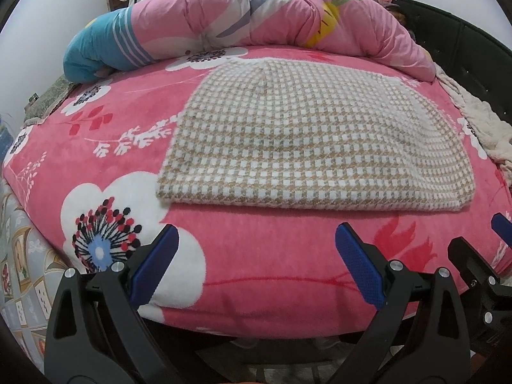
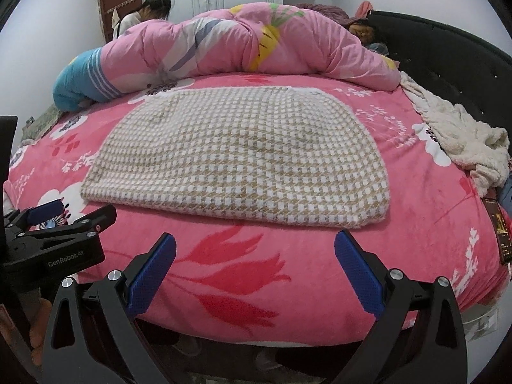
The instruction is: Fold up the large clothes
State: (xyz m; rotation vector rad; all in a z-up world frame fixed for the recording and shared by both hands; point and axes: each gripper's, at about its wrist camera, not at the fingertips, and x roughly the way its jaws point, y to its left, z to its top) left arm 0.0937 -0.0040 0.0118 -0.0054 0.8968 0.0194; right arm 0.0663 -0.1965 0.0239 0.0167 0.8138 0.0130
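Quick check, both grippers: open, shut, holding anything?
Left gripper: open, holding nothing, short of the checked garment.
Right gripper: open, holding nothing, also short of the garment.

Fuzzy knit garment (image 1: 288, 134), plush bedspread (image 1: 256, 272)

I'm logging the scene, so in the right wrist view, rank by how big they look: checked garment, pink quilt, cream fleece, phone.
1. checked garment and pink quilt: too close to rank; the quilt lies farther back.
2. cream fleece.
3. phone, smallest.
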